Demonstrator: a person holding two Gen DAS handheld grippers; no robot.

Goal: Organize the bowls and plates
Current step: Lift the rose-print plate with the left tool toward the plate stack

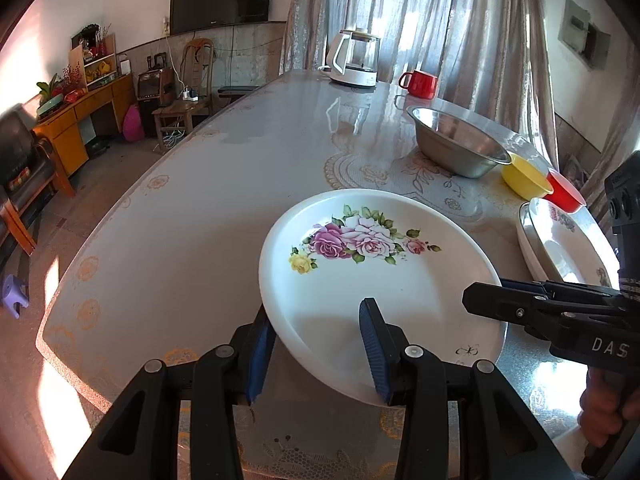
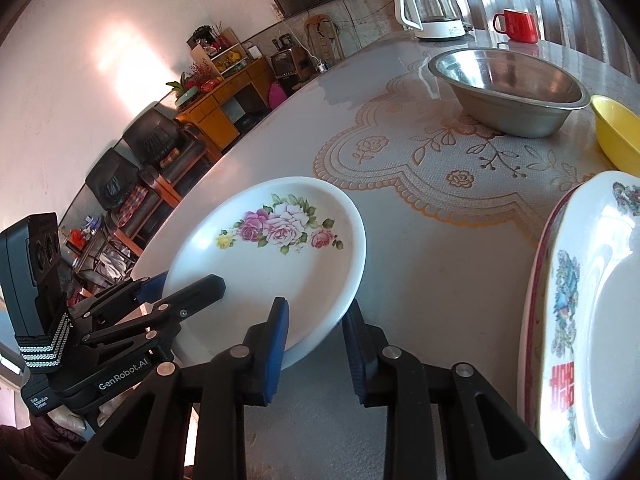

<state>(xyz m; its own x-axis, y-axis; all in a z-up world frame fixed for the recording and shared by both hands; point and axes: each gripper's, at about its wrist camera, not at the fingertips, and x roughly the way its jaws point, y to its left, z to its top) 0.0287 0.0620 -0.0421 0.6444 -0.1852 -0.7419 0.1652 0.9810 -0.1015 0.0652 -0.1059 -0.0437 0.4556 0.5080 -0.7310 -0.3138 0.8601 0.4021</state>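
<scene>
both grippers, left [image 1: 316, 344] and right [image 2: 316, 344], were clamped on the rose plate's [image 1: 380, 264] near rim, jaws narrow. it apparently sat tilted, not yet stacked on the patterned plates [image 2: 592, 320]; steel bowl [image 2: 508, 88], yellow bowl [image 2: 620, 136] and red bowl [image 1: 564, 192] stood unsorted.

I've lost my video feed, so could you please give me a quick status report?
Both grippers, left and right, clamped on near rim of rose plate. Plate tilted on table. Plate stack close on right; nothing in the way.
</scene>
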